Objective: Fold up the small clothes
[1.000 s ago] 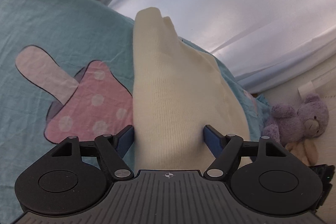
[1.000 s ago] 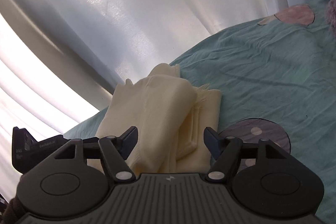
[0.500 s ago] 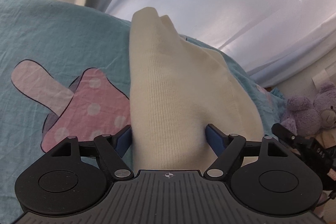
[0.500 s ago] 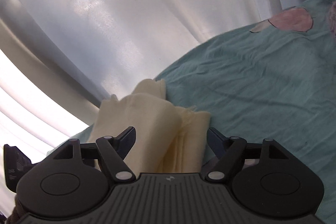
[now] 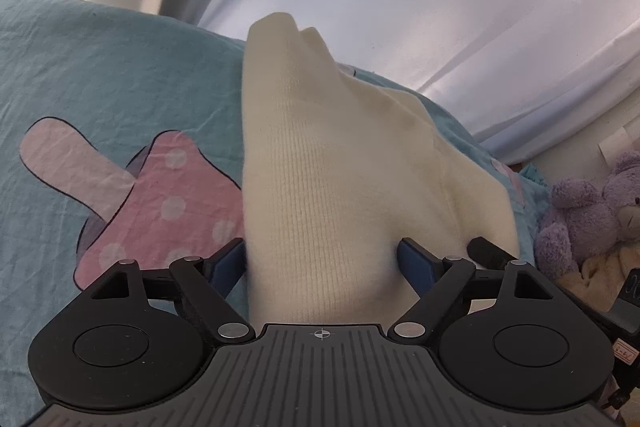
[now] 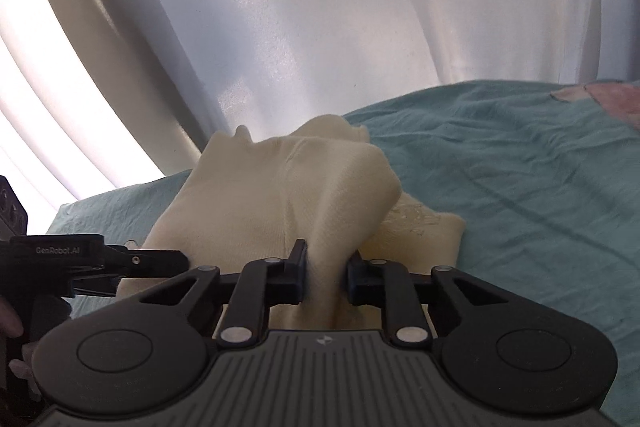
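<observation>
Cream ribbed-knit garment, small and partly folded, lies on a teal cotton bedsheet with its near edge lifted, caught between two hand-held grippers. On the left, the left gripper straddles a broad bunch of the knit, its blue-padded jaws wide and touching the cloth on both sides; whether it truly clamps cannot be told. To the right, the right gripper has its jaws drawn narrow, pinching a raised ridge of the same garment. The fabric looks light, soft and floppy, likely to sag and slide unless taken at the edges or corners, and thick folds may slip from a shallow pinch. A pink spotted mushroom print marks the sheet just left of the garment; purple plush bears sit at the far right, well apart. Pale sheer curtains hang behind. Nothing blocks the fold.
</observation>
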